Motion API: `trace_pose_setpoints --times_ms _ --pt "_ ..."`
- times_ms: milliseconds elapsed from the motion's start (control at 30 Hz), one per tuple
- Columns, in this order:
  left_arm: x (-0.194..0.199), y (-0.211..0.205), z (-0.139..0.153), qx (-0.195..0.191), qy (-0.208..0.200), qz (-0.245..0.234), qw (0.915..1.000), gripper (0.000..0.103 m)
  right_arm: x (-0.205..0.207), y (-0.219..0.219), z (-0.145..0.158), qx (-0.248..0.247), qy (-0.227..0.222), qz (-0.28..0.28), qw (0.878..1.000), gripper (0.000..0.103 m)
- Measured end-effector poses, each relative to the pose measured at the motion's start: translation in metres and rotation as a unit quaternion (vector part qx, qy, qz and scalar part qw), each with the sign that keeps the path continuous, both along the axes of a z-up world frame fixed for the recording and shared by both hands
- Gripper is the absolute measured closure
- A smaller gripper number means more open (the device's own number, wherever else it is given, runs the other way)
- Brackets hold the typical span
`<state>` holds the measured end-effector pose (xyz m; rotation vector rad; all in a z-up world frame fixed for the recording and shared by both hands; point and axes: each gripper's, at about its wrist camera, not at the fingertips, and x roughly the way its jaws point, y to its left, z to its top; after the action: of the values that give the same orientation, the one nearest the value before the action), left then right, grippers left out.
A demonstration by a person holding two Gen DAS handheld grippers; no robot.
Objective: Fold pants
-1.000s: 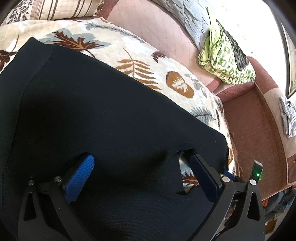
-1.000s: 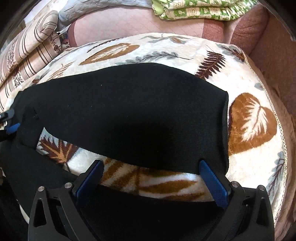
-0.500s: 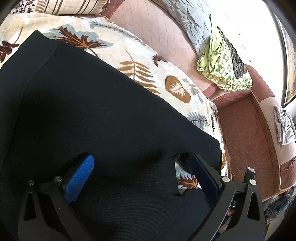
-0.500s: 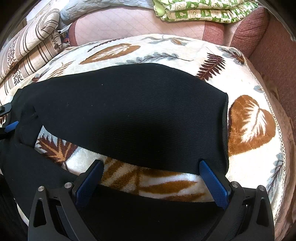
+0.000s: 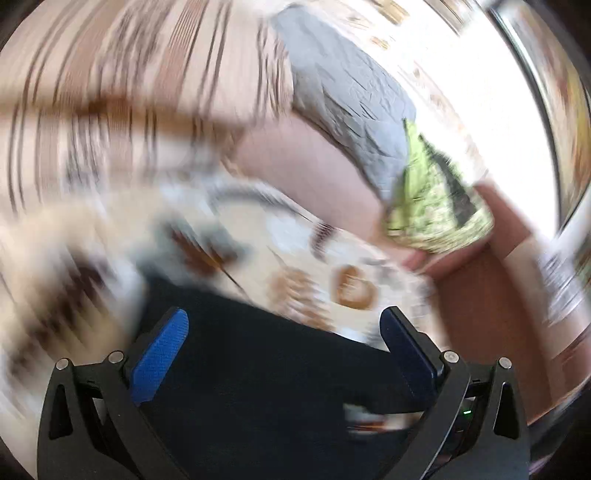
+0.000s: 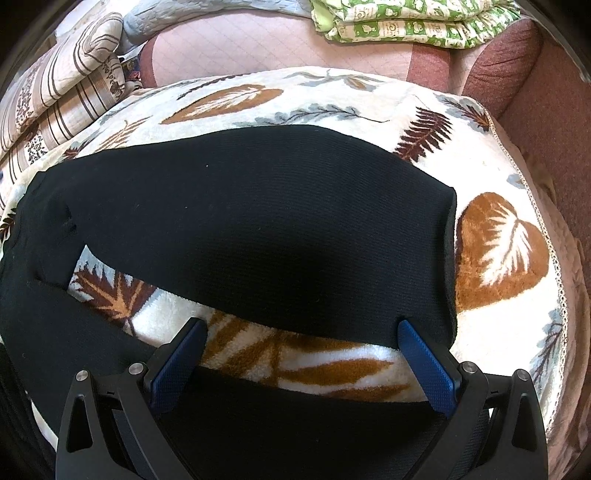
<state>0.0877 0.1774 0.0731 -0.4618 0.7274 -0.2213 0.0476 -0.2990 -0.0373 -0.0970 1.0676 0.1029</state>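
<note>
Right gripper (image 6: 301, 354): the 2 blue-padded fingers (image 6: 424, 365) stand wide apart with nothing between the pads. The tips hover over a strip of leaf-print blanket (image 6: 498, 236) exposed between 2 bands of black fabric.

Black pants (image 6: 258, 221): 1 leg lies flat just ahead of the right gripper, its long axis running left to right across the view. Its cut end points to the gripper's right, stopping just beyond the right fingertip. The other end joins the rest of the garment at the far left. A 2nd band of the same fabric passes beneath the gripper body, roughly parallel to the 1st. The 2 bands meet on the left, so the pants form an open V that widens toward the right.

Left gripper (image 5: 284, 332): its fingers (image 5: 159, 354) are likewise spread, with no fabric clamped. The left wrist view is heavily motion-blurred. Black pants fabric (image 5: 277, 369) fills the area under and just ahead of the fingertips, with the blanket beyond it.

Farther out: a pink quilted sofa back (image 6: 277, 40) rises behind the blanket. Folded green patterned bedding (image 6: 406, 22) rests on top of it, ahead and to the right. Striped cushions (image 6: 55, 96) are stacked ahead and to the left of the right gripper.

No containers are visible.
</note>
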Motion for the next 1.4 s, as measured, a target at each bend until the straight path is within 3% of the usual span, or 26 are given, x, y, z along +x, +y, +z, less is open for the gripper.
trace_pose_setpoints --times_ms 133,233,367,467,600,800,867,933,1033,1167,1300,1400 --pt "0.031 0.022 -0.007 0.099 0.005 -0.048 0.9939 0.000 0.000 -0.007 0.008 0.030 0.003 -0.003 1.000 0.001" --pt "0.048 0.028 -0.031 0.139 0.018 -0.082 0.9868 0.000 -0.002 -0.013 0.022 0.075 -0.021 -0.008 0.997 0.002" --pt "0.058 0.026 -0.060 0.166 0.016 -0.133 0.9770 0.000 -0.005 -0.014 0.039 0.097 -0.068 -0.007 0.993 0.002" --pt "0.060 0.025 -0.072 0.173 0.011 -0.158 0.9721 0.002 -0.004 -0.014 0.042 0.105 -0.080 -0.014 0.991 0.002" --pt "0.070 0.035 -0.083 0.146 0.023 -0.187 0.9712 0.023 0.002 -0.016 0.043 0.119 -0.086 -0.026 0.989 0.002" --pt "0.077 0.029 -0.099 0.126 0.046 -0.223 0.9656 0.032 0.005 -0.020 0.041 0.120 -0.083 -0.038 0.989 0.002" --pt "0.078 0.030 -0.101 0.122 0.046 -0.214 0.9680 0.051 0.004 -0.021 0.041 0.121 -0.084 -0.041 0.988 0.002" --pt "0.078 0.031 -0.098 0.127 0.050 -0.206 0.9690 0.096 0.004 -0.026 0.043 0.134 -0.088 -0.047 0.986 0.002" --pt "0.072 0.029 -0.091 0.142 0.051 -0.208 0.9664 0.100 0.002 -0.046 0.054 0.157 -0.116 -0.074 0.978 0.002" --pt "0.056 0.023 -0.066 0.164 0.032 -0.215 0.9623 0.100 0.000 -0.097 0.069 0.225 -0.160 -0.145 0.950 0.002" --pt "0.044 0.014 -0.043 0.193 0.018 -0.207 0.9590 0.100 0.015 -0.137 0.061 0.315 -0.147 -0.183 0.920 0.003" --pt "0.037 0.004 -0.027 0.216 0.005 -0.191 0.9576 0.100 0.025 -0.141 0.060 0.336 -0.146 -0.173 0.914 0.006"
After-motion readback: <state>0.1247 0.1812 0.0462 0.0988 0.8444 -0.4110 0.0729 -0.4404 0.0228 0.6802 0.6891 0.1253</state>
